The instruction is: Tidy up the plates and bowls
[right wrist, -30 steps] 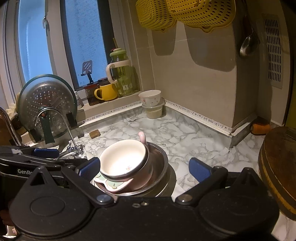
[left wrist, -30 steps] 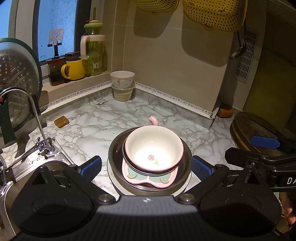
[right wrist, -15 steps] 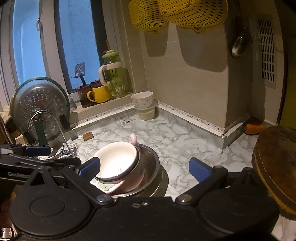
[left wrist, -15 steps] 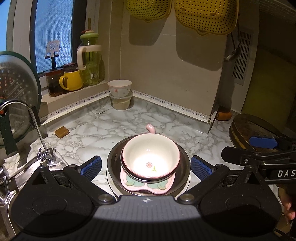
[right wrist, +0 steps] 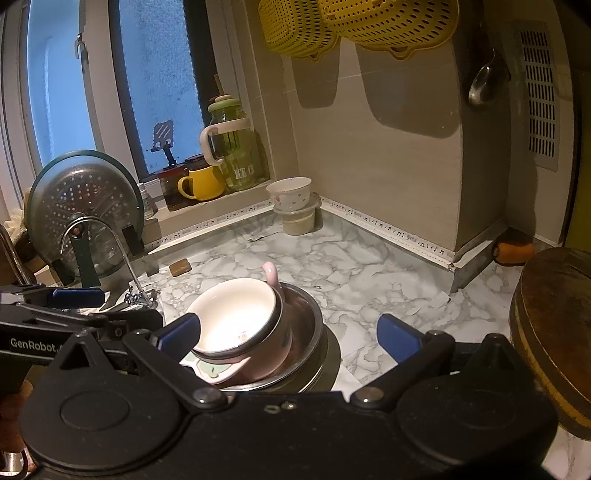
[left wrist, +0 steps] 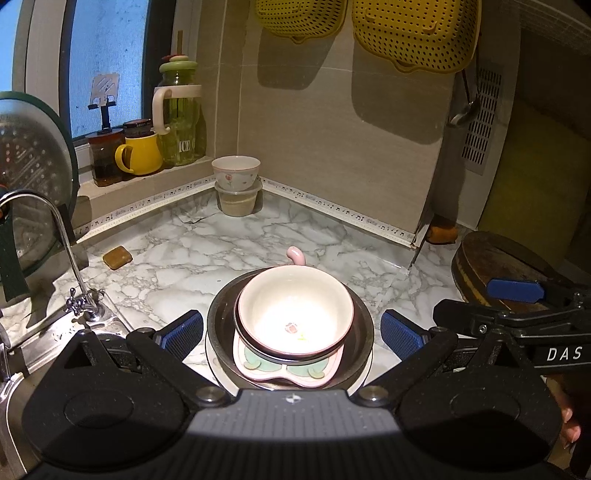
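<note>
A stack stands on the marble counter: a white bowl (left wrist: 295, 314) with a pink rim and flower sits in a steel-rimmed bowl, on a pink shaped plate (left wrist: 291, 373), inside a wide steel bowl (left wrist: 364, 325). A pink handle (left wrist: 296, 255) sticks up behind. My left gripper (left wrist: 291, 332) is open and empty, its pads either side of the stack. My right gripper (right wrist: 288, 332) is open and empty, just right of the same stack (right wrist: 236, 317). A second flowered bowl (left wrist: 236, 172) rests on a plastic tub in the far corner.
A tap (left wrist: 55, 236) and sink edge lie left, with a perforated lid (left wrist: 29, 177) behind. A yellow mug (left wrist: 142, 158) and green jug (left wrist: 181, 118) stand on the sill. A round wooden board (right wrist: 554, 332) is at right. Yellow colanders (left wrist: 413, 33) hang on the wall.
Both grippers have drawn back a little from the stack, so it looks slightly smaller and farther. The stack itself has not moved. Both grippers stay open.
</note>
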Demonstrator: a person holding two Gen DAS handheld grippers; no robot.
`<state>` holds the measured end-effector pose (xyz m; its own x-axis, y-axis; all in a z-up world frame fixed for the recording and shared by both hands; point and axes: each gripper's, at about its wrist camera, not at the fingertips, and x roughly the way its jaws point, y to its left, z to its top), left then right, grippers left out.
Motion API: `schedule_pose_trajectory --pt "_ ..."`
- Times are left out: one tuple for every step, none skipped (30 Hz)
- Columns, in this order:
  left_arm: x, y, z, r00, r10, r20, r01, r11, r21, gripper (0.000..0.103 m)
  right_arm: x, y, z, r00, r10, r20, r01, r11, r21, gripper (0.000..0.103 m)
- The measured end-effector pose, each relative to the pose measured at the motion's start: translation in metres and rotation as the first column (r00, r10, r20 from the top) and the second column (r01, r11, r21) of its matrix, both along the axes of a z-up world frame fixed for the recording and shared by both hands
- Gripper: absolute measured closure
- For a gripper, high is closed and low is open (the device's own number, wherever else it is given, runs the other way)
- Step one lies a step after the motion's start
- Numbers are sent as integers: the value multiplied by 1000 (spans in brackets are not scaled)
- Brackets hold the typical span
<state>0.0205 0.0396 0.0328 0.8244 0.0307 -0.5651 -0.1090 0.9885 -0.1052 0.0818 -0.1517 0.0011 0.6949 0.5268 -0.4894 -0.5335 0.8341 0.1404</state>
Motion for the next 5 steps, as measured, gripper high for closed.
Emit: schedule_pose_trajectory --pt "0 0 0 1000 4 0 -4 1000 2 0 0 0 0 1000 0 -2 0 1000 0 0" --pt "1 0 0 1000 8 -2 -8 1000 1 0 1 0 0 1000 0 -2 0 1000 -2 0" --pt "1 0 0 1000 14 -4 -14 1000 -1 0 1 0 0 1000 0 -3 0 1000 -2 0" --pt "1 1 -1 1000 20 -5 -20 1000 -3 0 1 0 0 1000 0 -4 0 1000 -2 0" --pt "2 1 0 1000 24 -4 -24 1000 -6 0 1 0 0 1000 0 -6 0 1000 -2 0"
